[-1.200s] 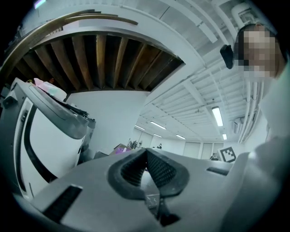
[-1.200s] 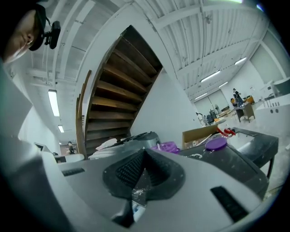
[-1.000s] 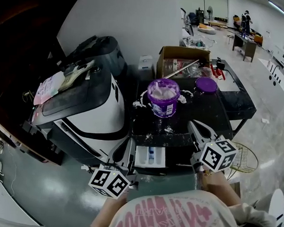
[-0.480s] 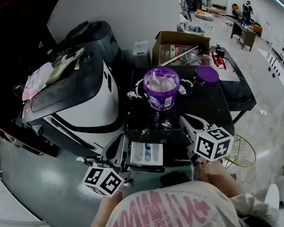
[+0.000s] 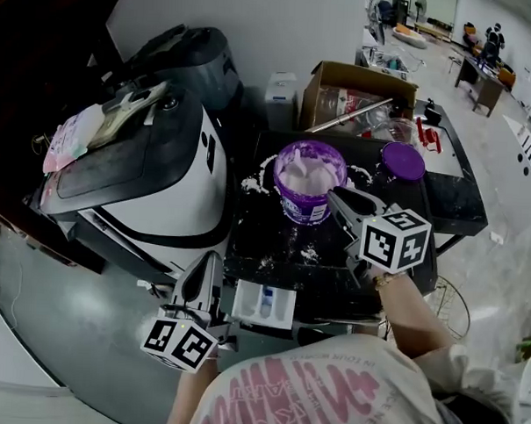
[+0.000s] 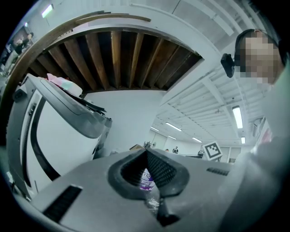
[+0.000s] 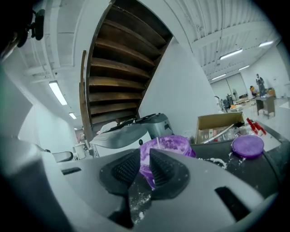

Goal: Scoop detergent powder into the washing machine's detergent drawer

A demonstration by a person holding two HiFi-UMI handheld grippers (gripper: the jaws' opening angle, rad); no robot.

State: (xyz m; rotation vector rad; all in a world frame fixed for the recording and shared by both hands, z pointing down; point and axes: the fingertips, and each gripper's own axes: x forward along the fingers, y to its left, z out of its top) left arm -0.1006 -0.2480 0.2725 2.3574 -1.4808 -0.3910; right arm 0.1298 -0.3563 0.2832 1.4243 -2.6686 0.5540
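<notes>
tub: purple detergent tub (image 5: 309, 184) sits mid-table on the black table (image 5: 450, 202), toward its far edge. Lid is off and white powder shows inside.
lid: purple lid (image 5: 403, 162) lies flat near the table's far right corner, apart from the tub.
scoop: a thin white stick (image 7: 158, 144) stands in the powder, probably the scoop handle. Neither gripper holds it.
drawer: detergent drawer (image 5: 264, 303) is pulled out just off the table's near edge, toward the left corner. It has white compartments and a blue insert; can't tell if any powder is in it.
machine: washing machine (image 5: 144, 184) stands off the table's left edge.
spill: loose powder (image 5: 309, 251) lies on the table between the tub and the near edge, with more around the tub's base.
right gripper: right gripper (image 5: 335, 199) is over the table with its tips just beside the tub's right side. Jaws are opening, the gap is still narrow, and nothing is between them.
left gripper: left gripper (image 5: 206, 266) is low at the table's near left corner, just beside the drawer. Tips are together and it is empty.
done: tub is open and the drawer is out and reachable.
left: pick up the scoop, load it, carry it to the drawer and tip it in. Judged at an early stage, no transfer visible.
</notes>
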